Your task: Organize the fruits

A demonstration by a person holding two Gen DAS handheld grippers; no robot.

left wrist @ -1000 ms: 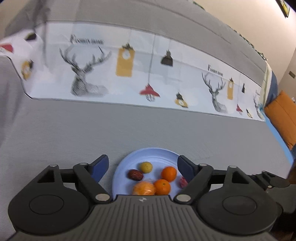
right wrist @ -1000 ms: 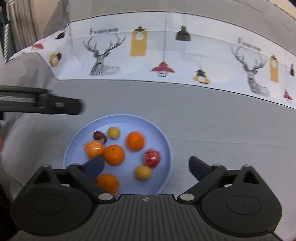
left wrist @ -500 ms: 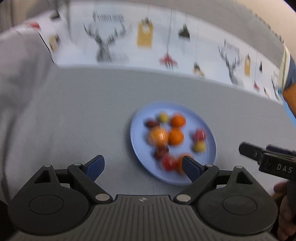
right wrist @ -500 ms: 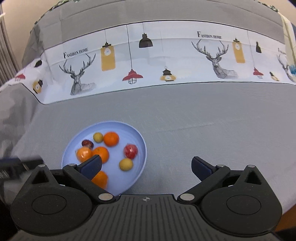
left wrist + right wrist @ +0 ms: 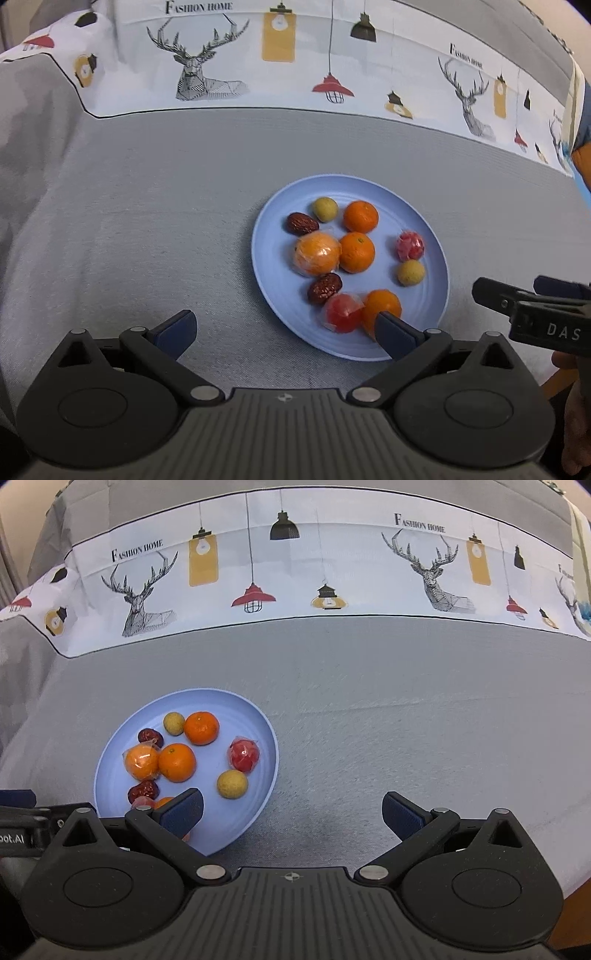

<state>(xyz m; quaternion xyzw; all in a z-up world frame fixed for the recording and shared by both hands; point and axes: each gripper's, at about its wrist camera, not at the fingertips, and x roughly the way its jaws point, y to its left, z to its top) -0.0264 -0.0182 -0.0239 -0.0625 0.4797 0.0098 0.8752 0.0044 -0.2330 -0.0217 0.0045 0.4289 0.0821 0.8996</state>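
Note:
A light blue plate [image 5: 432, 295] lies on a grey tablecloth and holds several fruits: oranges [image 5: 357, 252], a wrapped orange [image 5: 317, 253], two red dates [image 5: 302, 223], two yellow round fruits [image 5: 410, 273] and two wrapped red fruits [image 5: 410, 245]. My left gripper [image 5: 284, 330] is open and empty, above the plate's near left side. The plate also shows in the right wrist view [image 5: 258, 805]. My right gripper [image 5: 293, 812] is open and empty, hovering over cloth to the plate's right. Its left finger hides some near fruit.
The grey tablecloth [image 5: 147, 221] has a white printed band with deer and lamps [image 5: 295, 66] along the far side. The right gripper's body [image 5: 535, 314] and a hand show at the right edge of the left wrist view. An orange cushion [image 5: 583, 155] sits far right.
My left gripper has pulled back and up, so the whole plate is now in view ahead. My right gripper has shifted right, putting the plate at its lower left.

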